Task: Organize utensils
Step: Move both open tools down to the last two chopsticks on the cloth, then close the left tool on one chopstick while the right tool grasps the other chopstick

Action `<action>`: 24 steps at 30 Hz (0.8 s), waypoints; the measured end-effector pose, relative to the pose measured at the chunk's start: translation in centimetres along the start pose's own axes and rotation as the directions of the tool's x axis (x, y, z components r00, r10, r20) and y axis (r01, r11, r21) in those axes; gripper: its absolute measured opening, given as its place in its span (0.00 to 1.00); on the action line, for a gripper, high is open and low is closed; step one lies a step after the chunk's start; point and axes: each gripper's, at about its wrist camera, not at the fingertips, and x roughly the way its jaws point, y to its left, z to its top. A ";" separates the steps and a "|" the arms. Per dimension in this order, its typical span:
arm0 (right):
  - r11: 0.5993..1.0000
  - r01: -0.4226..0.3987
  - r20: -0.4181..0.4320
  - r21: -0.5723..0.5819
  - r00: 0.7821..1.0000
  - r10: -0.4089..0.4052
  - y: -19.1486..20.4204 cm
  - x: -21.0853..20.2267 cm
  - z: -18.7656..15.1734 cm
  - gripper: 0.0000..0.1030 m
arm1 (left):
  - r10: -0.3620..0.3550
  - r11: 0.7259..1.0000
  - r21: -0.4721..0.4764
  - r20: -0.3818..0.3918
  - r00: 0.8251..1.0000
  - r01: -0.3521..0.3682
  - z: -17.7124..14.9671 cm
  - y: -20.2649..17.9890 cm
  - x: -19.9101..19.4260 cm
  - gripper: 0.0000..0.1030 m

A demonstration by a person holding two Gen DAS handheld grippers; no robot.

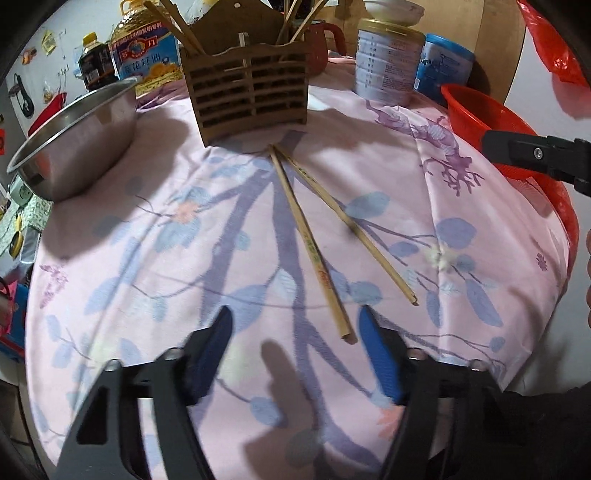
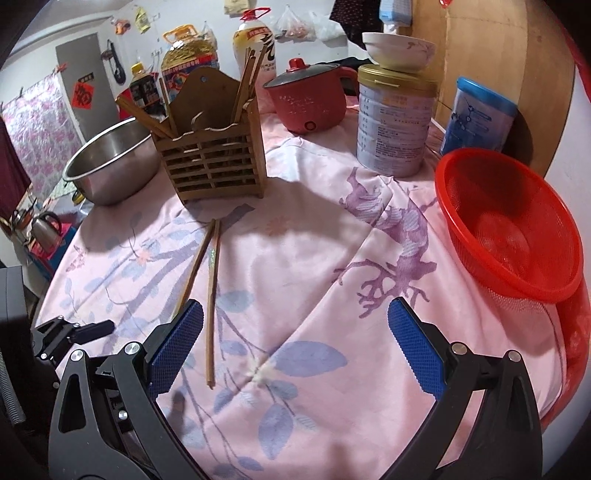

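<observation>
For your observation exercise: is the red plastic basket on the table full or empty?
Empty. The right wrist view looks straight into the red basket and shows only its bare mesh bottom and walls, with nothing inside.

White wall (image 2: 85, 22), grey door (image 2: 79, 70), floral-clothed table (image 2: 295, 258)

"多力" on oil bottle (image 1: 142, 51) label

Bench (image 2: 314, 258), pink floral cloth. Landmark: wooden utensil holder (image 2: 216, 166). Two chopsticks (image 2: 211, 295) lie flat in front of it. Steel bowl (image 2: 110, 162) at its left, touching. Red pot (image 2: 310, 99), tin (image 2: 395, 125), blue canister (image 2: 476, 114), red basket (image 2: 506, 229) to its right.
</observation>
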 end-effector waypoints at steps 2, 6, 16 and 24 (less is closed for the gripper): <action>1.000 -0.002 -0.004 -0.020 1.000 0.002 0.0 0.1 0.0 0.94 | -0.011 1.000 -0.007 0.007 1.000 0.011 -0.3 -0.4 0.3 0.52; 0.997 -0.001 0.005 -0.074 1.000 0.001 0.3 0.0 -0.1 0.94 | -0.033 0.999 0.003 0.007 0.999 0.033 -0.7 -1.7 1.2 0.23; 0.994 -0.043 0.022 -0.095 0.999 0.046 1.2 0.2 0.5 0.90 | 0.019 0.998 -0.062 0.059 0.998 -0.015 1.0 1.2 -0.9 0.05; 0.989 -0.143 -0.005 -0.048 0.990 0.143 3.9 3.2 2.4 0.72 | 0.064 0.992 -0.114 0.059 0.996 -0.057 1.9 5.6 -4.3 0.05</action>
